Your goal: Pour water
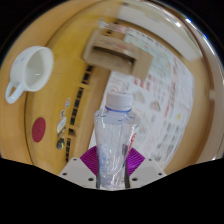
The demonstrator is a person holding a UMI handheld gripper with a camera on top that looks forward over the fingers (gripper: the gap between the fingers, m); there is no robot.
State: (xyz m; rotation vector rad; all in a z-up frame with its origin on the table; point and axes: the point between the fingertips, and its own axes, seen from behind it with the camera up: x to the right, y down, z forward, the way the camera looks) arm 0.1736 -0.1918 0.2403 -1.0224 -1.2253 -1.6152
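Gripper view shows my gripper [111,168] closed on the upright bottle [115,140], its cap pointing away from me, while the white cup [29,72] waits well apart, ahead and to the left.

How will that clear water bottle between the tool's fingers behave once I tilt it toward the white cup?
The bottle looks like thin clear plastic, so it will probably flex under the tool. Its smooth wall may slip against the pads. It is tall and narrow, so any water inside would likely shift its weight as it tips toward the white cup.
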